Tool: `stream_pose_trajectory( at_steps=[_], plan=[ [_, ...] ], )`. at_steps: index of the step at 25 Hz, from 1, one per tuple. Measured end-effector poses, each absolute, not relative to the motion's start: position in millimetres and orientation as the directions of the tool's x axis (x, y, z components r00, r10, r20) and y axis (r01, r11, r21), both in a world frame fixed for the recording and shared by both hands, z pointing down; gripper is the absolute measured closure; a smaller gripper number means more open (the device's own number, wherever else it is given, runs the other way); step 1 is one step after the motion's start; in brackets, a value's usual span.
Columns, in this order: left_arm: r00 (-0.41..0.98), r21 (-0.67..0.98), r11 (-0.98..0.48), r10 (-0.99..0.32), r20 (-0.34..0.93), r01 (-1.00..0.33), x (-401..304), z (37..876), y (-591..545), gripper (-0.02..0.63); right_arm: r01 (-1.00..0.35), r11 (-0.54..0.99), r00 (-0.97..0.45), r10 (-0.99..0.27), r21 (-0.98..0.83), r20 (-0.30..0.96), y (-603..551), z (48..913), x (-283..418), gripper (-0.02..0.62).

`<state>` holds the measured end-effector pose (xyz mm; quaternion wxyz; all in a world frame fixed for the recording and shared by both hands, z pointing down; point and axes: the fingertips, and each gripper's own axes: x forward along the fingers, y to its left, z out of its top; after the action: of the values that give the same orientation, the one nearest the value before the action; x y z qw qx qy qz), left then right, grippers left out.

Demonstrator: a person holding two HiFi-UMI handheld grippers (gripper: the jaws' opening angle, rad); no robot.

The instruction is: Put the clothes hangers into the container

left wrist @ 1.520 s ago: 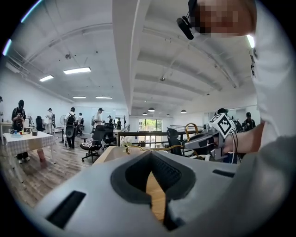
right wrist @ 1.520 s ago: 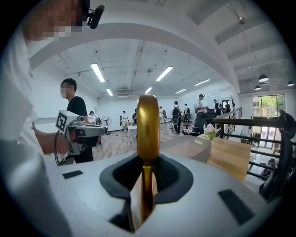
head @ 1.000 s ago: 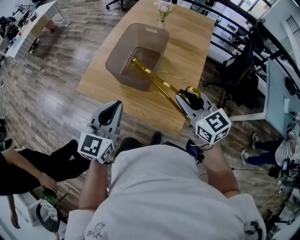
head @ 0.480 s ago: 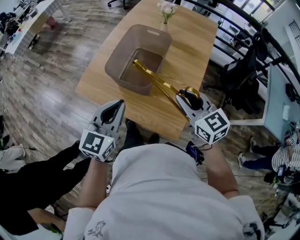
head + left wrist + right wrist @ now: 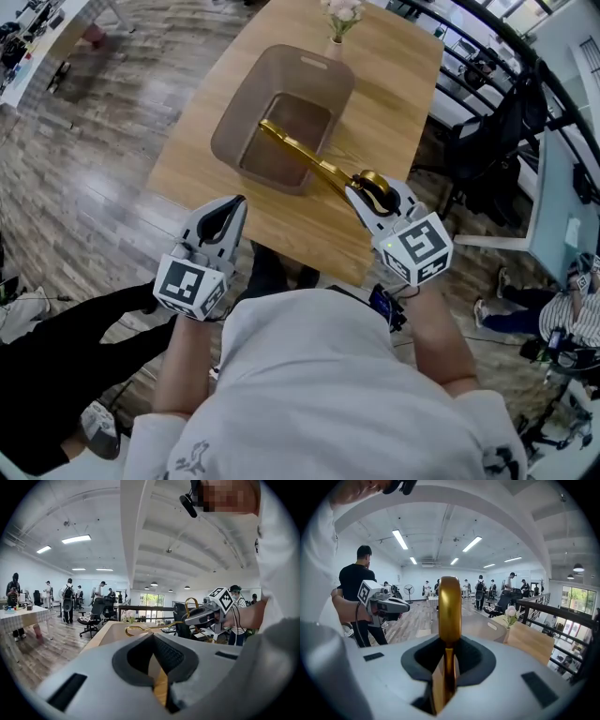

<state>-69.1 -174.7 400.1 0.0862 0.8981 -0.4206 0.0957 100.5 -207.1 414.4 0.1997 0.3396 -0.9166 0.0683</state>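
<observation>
Right claw (image 5: 370, 192) is clamped on the hook end of a gold hanger (image 5: 309, 161). My left claw (image 5: 225, 217) hovers by the near edge of the wooden table (image 5: 394, 84), jaws drawn together on nothing. A brown bin (image 5: 234, 122) sits slantwise on the table. The hanger slopes from my right claw across the bin's near rim, its far end over the inside. A small vase of flowers (image 5: 339, 14) stands just behind the bin.

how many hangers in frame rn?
1. A gold hanger: hook end clamped in the right gripper, far end over the opening of the brown container. No others show, though part of the container's inside is hidden.
</observation>
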Motion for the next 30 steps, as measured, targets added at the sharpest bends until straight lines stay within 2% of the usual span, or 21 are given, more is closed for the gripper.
stream_pose_trajectory(
  at_steps=[7,13,21,30],
  plan=[
    [0.639,0.085,-0.641,-0.726,0.253,-0.762,-93,406,-212,0.600,-0.623,0.776,-0.651,-0.586,0.101,0.483,-237,424,72,0.520],
    [0.649,0.100,-0.649,-0.713,0.266,-0.754,-112,411,-241,0.600,-0.547,0.805,-0.595,-0.567,0.231,0.569,-263,432,51,0.520],
    [0.664,0.127,-0.658,-0.696,0.274,-0.742,-136,419,-269,0.600,-0.322,0.846,-0.457,-0.533,0.426,0.713,-290,460,13,0.520],
    [0.684,0.158,-0.671,-0.670,0.288,-0.724,-151,429,-294,0.600,-0.056,0.869,-0.324,-0.481,0.491,0.815,-302,502,-23,0.520]
  ],
)
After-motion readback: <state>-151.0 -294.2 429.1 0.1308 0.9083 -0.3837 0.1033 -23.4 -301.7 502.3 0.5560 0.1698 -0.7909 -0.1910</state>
